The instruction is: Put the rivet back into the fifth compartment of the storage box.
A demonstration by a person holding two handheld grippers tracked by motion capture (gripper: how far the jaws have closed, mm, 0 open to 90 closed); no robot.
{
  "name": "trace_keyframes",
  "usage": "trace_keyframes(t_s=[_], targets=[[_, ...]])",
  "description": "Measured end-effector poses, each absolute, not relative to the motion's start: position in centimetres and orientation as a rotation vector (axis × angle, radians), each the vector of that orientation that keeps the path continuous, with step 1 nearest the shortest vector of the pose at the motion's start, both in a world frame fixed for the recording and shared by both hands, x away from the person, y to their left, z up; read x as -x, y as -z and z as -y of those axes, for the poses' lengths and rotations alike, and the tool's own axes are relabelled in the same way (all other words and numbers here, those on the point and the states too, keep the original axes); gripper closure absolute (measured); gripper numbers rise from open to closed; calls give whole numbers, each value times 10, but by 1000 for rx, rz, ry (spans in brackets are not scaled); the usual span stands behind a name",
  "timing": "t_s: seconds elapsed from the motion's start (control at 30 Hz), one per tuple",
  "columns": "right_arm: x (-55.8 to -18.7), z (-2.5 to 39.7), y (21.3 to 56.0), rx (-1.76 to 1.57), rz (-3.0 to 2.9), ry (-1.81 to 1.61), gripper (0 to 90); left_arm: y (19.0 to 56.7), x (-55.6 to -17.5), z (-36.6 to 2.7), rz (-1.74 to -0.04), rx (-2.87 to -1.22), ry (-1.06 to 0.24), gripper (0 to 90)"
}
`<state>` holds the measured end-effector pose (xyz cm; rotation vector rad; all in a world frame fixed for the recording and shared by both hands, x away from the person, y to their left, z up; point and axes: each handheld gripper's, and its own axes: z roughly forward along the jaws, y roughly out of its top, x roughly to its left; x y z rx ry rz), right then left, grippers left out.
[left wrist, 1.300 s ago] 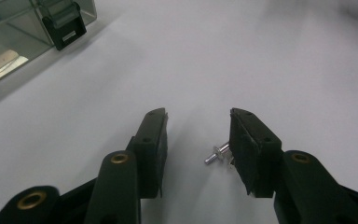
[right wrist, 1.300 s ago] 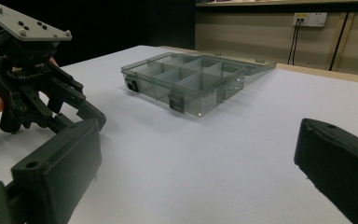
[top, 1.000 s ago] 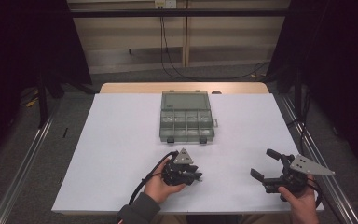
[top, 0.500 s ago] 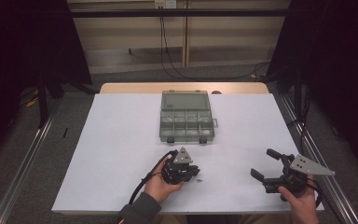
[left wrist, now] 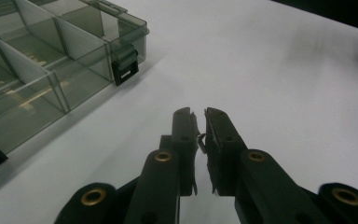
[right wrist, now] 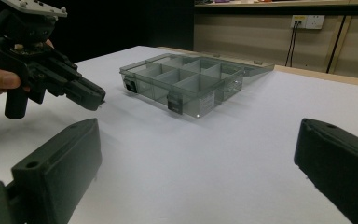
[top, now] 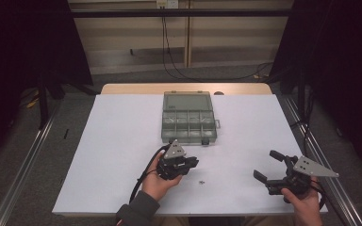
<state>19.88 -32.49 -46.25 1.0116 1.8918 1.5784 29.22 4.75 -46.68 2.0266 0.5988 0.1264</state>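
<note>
Tiny screw [left wrist: 200, 138] between left gripper [left wrist: 199, 122] jaws; right gripper [top: 267, 166] jaws wide, empty

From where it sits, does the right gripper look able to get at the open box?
Probably yes: the right gripper stands open, and bare table lies between it and the box; the left gripper sits off to the side.

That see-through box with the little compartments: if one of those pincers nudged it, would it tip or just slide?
The organiser box would probably slide rather than tip: it sits low and flat on the smooth white table. It looks like thin clear plastic and mostly empty, so likely light. Its open lid might flex.
</note>
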Motion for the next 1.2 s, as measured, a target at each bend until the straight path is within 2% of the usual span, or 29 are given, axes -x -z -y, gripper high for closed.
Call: trace_keyframes(t_s=[1.2], targets=[[-199,325,463,-1011,-1895,-1578,5,452,-322,-86,-789,-1819,-264,826]])
